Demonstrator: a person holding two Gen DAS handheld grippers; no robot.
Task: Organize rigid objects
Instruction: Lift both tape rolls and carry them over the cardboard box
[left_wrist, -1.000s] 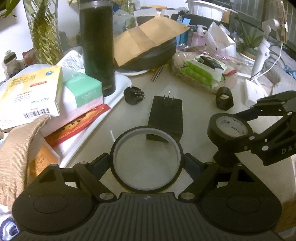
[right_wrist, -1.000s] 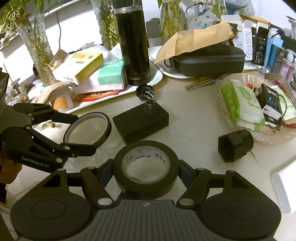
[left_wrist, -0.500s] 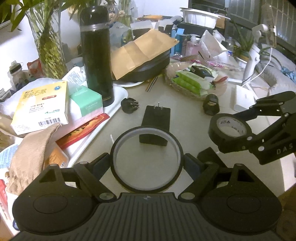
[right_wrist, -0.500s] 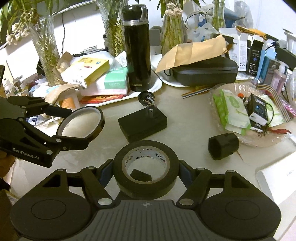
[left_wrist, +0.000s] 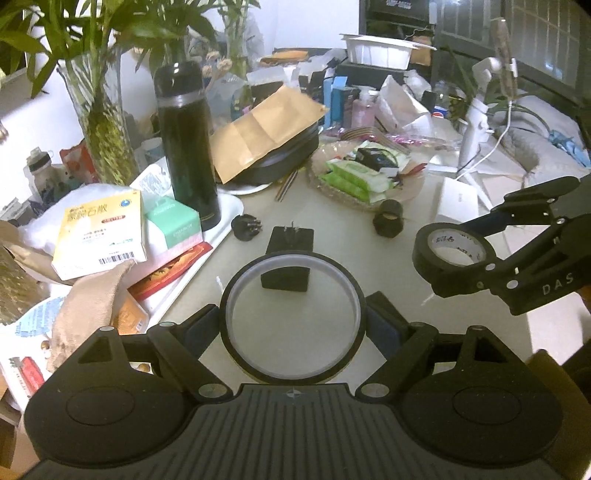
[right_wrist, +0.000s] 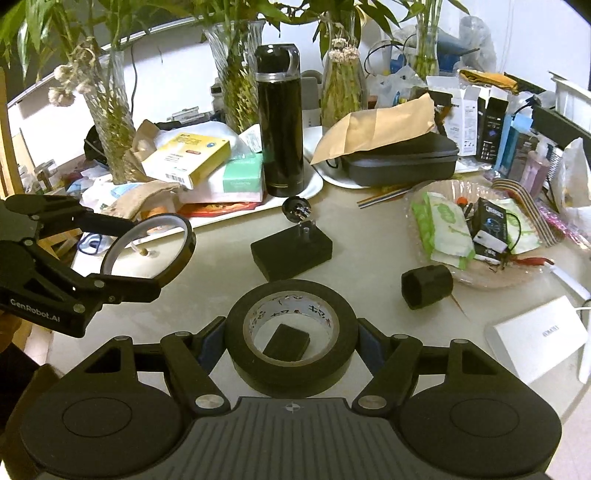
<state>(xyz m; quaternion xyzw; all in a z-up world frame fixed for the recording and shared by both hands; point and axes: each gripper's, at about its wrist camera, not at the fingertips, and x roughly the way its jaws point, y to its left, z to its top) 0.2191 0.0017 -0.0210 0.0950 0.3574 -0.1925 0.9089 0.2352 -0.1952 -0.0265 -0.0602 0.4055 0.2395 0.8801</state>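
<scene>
My left gripper (left_wrist: 293, 319) is shut on a thin black ring (left_wrist: 351, 291) with a clear middle, held flat above the table. The same ring (right_wrist: 190, 240) shows at the left of the right wrist view. My right gripper (right_wrist: 291, 334) is shut on a roll of black tape (right_wrist: 236, 332), also lifted; that tape roll (left_wrist: 424, 258) hangs at the right of the left wrist view. On the table beyond lie a black power adapter (left_wrist: 290, 240), a round black plug (left_wrist: 245, 228) and a small black cylinder (left_wrist: 388, 223). Through the tape's hole a small black block (right_wrist: 287, 341) shows on the table.
A tall black flask (left_wrist: 186, 147) stands on a white tray (left_wrist: 232, 206) with boxes. A black case (right_wrist: 402, 164) under a brown envelope sits behind. A glass bowl (right_wrist: 491, 278) of packets is at the right, a white box (right_wrist: 537, 338) near the edge. Glass vases line the back.
Both grippers have risen and pulled back with the ring and the tape roll still held. The table objects look smaller and farther, and a small black block now shows through the tape's hole.
</scene>
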